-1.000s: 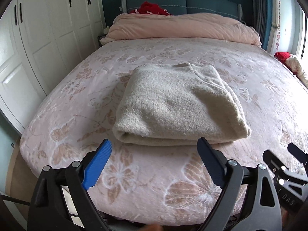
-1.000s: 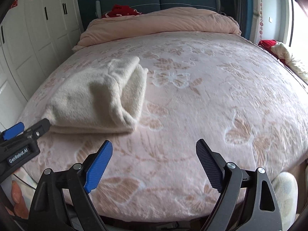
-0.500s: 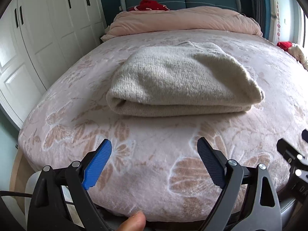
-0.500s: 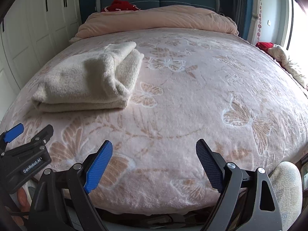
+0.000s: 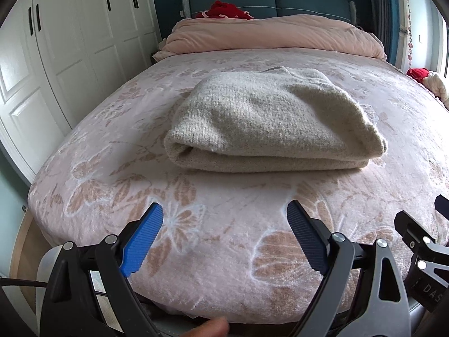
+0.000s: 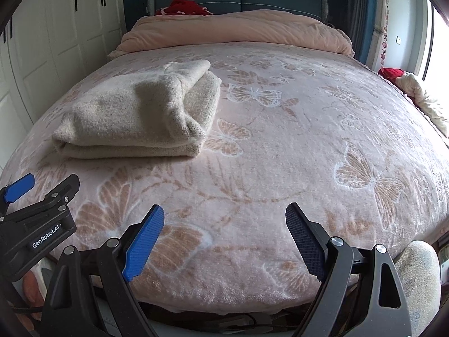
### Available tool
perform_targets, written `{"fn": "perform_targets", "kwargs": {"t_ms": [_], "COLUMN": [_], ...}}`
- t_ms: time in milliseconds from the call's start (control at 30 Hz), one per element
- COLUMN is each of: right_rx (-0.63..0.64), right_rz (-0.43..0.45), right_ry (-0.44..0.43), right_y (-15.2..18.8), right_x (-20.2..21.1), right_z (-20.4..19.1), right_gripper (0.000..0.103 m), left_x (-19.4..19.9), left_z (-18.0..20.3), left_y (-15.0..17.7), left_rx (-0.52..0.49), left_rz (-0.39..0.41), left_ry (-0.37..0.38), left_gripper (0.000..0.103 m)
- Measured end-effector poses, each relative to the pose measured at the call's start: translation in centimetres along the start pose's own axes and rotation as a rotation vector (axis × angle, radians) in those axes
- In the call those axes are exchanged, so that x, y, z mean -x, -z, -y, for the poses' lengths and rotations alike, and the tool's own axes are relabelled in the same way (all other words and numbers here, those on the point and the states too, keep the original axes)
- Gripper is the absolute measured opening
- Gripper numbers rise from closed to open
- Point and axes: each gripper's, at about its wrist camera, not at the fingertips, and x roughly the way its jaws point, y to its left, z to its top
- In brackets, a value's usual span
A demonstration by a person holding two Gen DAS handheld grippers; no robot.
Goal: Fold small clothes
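Observation:
A cream knitted garment (image 5: 269, 123) lies folded into a thick rectangle on the pink butterfly-patterned bed cover (image 5: 224, 202). It also shows in the right wrist view (image 6: 140, 112), at the left. My left gripper (image 5: 224, 236) is open and empty, held over the foot edge of the bed, short of the garment. My right gripper (image 6: 224, 238) is open and empty, over the foot edge to the right of the garment. Each gripper shows at the edge of the other's view, the left one (image 6: 39, 196) and the right one (image 5: 421, 238).
A rolled pink duvet (image 5: 275, 36) lies across the head of the bed, with red cloth (image 5: 224, 9) behind it. White wardrobe doors (image 5: 70, 42) stand along the left. More clothes (image 6: 415, 92) lie at the right edge by the window.
Both grippers have dropped lower and pulled back toward the foot of the bed. The folded garment has not moved. Both grippers stay open.

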Motion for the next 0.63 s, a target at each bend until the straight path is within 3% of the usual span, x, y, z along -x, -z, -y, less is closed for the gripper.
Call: {"fn": "perform_targets", "kwargs": {"t_ms": [200,633], "right_rx": [-0.002,-0.007], "right_rz": [-0.011,-0.009], "right_ry": [0.000,0.002], "right_y": [0.16,0.24], "right_x": [-0.12,-0.04], "right_z": [-0.30,-0.47], "right_gripper": [0.086,0.086], "left_x": [0.34,0.27], "left_z": [-0.12,0.35], "left_y": [0.27,0.41], "left_rx": [0.023,0.002], "left_rz": [0.009,-0.005], "left_ry": [-0.027,0.021], "left_gripper": [0.091,0.089]}}
